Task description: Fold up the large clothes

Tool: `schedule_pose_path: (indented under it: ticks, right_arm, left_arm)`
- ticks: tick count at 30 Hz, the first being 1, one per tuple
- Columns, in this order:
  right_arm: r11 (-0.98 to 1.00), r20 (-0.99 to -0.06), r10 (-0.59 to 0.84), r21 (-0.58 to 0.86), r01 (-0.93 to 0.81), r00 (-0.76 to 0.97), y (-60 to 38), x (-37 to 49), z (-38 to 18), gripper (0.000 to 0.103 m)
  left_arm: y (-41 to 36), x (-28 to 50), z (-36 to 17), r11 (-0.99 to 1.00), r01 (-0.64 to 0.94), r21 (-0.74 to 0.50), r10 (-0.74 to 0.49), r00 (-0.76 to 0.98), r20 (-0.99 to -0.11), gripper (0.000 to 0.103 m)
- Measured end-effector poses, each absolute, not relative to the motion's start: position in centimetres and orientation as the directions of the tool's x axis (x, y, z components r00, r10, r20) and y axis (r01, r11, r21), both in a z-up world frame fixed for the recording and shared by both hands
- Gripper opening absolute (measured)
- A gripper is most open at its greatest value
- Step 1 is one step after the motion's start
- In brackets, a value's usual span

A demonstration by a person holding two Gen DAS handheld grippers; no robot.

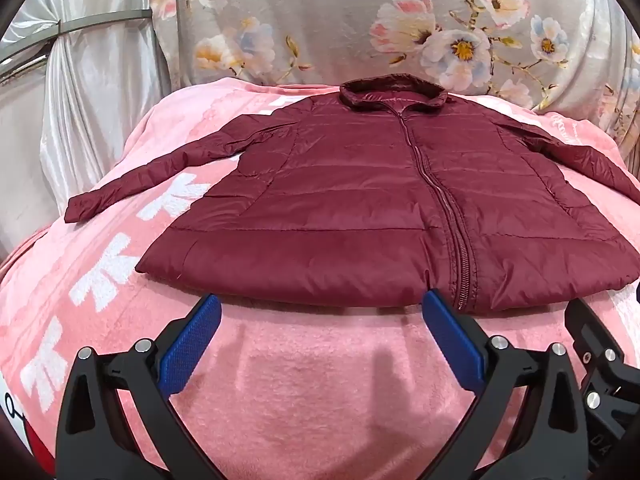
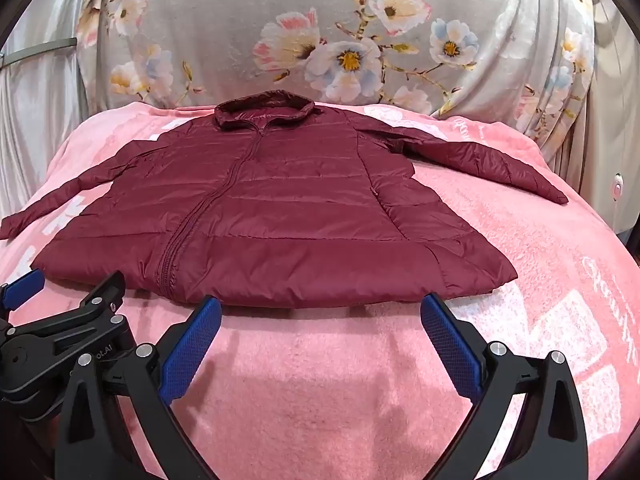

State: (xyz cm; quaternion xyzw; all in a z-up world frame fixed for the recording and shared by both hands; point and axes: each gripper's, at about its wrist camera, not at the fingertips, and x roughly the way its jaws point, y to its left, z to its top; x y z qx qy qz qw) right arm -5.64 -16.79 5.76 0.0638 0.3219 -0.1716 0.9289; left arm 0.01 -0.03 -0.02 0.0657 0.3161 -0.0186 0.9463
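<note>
A maroon quilted jacket (image 1: 360,200) lies flat, front up and zipped, on a pink blanket (image 1: 312,380), collar at the far side, both sleeves spread out. It also shows in the right wrist view (image 2: 280,220). My left gripper (image 1: 320,300) is open and empty, its blue pads (image 1: 192,344) just short of the jacket's near hem, left of the zip. My right gripper (image 2: 320,304) is open and empty, at the hem right of the zip. The left gripper's body (image 2: 80,320) shows at the left of the right wrist view.
The pink blanket (image 2: 560,300) with white lettering covers the whole surface. A grey floral cloth (image 1: 360,20) hangs behind it, with white satin drapes (image 1: 88,100) at the left. A small white device (image 2: 618,188) sits at the far right.
</note>
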Motion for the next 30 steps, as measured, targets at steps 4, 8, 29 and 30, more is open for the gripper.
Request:
schedule_pose_path:
  ticks: [4,8,29,30]
  right_arm:
    - [0.933,-0.61,-0.278,0.014,0.36,0.742,-16.84,-5.75,5.83,0.098]
    - [0.933,-0.61,-0.277,0.014,0.36,0.742,-16.89,-5.76,5.85,0.098]
    - [0.932,-0.61,-0.276,0.018,0.361,0.743,-17.06,-5.86,5.95,0.098]
    - [0.932,-0.61,-0.276,0.018,0.361,0.743,-17.07,-5.88,5.96,0.098]
  left_arm:
    - [0.01,0.02,-0.01,0.992,0.079,0.101,-0.003,0.798,-0.602,0.098]
    - [-0.07,0.02,-0.01,0.992,0.078,0.101,-0.001,0.799,-0.602,0.098]
    - [-0.01,0.03,0.0,0.993,0.078,0.093,-0.007,0.802,-0.598,0.098]
    - [-0.04,0.06,0.0,0.993,0.078,0.093,-0.007,0.802,-0.598,0.098]
